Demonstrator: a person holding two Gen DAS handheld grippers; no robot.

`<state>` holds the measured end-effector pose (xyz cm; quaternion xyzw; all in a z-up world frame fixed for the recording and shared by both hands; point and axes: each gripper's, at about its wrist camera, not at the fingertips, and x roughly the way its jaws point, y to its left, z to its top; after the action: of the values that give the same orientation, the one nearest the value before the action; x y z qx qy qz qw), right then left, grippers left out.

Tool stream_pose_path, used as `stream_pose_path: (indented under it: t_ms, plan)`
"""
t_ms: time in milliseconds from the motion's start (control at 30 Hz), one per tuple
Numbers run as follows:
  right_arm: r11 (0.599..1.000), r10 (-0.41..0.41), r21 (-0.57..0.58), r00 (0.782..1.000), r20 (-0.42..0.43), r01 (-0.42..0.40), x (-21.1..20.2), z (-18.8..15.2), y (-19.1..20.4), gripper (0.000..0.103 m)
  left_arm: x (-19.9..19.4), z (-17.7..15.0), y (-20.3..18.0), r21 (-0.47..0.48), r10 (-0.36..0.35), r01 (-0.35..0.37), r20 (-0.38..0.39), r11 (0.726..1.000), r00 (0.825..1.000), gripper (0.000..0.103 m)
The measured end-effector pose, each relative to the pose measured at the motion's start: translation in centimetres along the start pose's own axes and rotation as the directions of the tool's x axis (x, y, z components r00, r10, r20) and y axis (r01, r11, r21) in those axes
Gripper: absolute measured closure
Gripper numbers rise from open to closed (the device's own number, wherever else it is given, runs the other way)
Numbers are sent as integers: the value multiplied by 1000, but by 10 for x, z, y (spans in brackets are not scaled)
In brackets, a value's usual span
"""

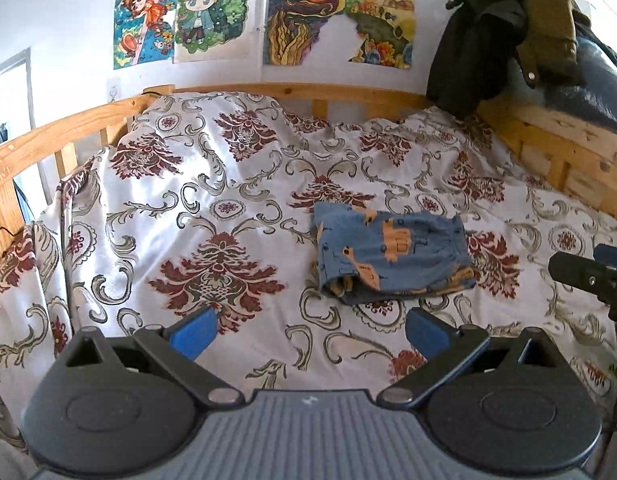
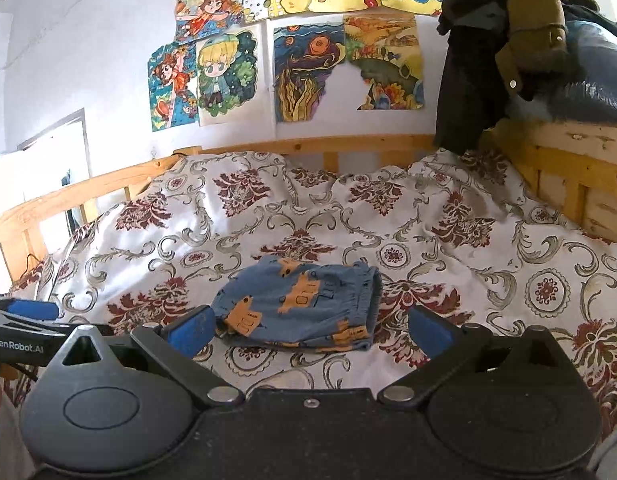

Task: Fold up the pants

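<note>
Small blue pants (image 1: pixel 392 254) with orange vehicle prints lie folded into a compact rectangle on the patterned bedspread (image 1: pixel 228 216). In the right wrist view the same pants (image 2: pixel 304 306) sit just ahead of the fingers. My left gripper (image 1: pixel 310 330) is open, held above the bedspread to the near left of the pants, nothing between its blue pads (image 1: pixel 194 332). My right gripper (image 2: pixel 310 330) is open too, hovering just short of the pants' near edge without touching them. Each gripper shows at the other view's edge: right gripper (image 1: pixel 588 276), left gripper (image 2: pixel 24 322).
A wooden bed rail (image 1: pixel 292 94) runs along the far side, with a wooden headboard (image 1: pixel 564 152) at right. Dark jackets (image 1: pixel 508 32) hang over the headboard corner. Colourful drawings (image 1: pixel 268 16) are stuck on the white wall. The bedspread drops off at the left edge (image 1: pixel 36 264).
</note>
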<state>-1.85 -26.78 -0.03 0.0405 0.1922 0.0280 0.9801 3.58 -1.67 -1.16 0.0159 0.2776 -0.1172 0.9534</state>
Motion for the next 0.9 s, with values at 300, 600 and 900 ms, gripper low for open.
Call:
stream_pose_path:
  t_ms: [300, 600, 900]
  plan:
    - [1000, -3, -24, 1000, 0, 3, -4, -2, 4, 1, -2, -2, -4, 27, -3, 3, -2, 1000, 1000, 0]
    - [1000, -5, -23, 1000, -4, 4, -3, -3, 4, 1, -1, -3, -2, 26, -8, 8, -15, 1000, 1000, 0]
    - [1000, -5, -25, 1000, -5, 4, -3, -3, 4, 1, 0, -2, 0, 14, -14, 14, -23, 1000, 1000, 0]
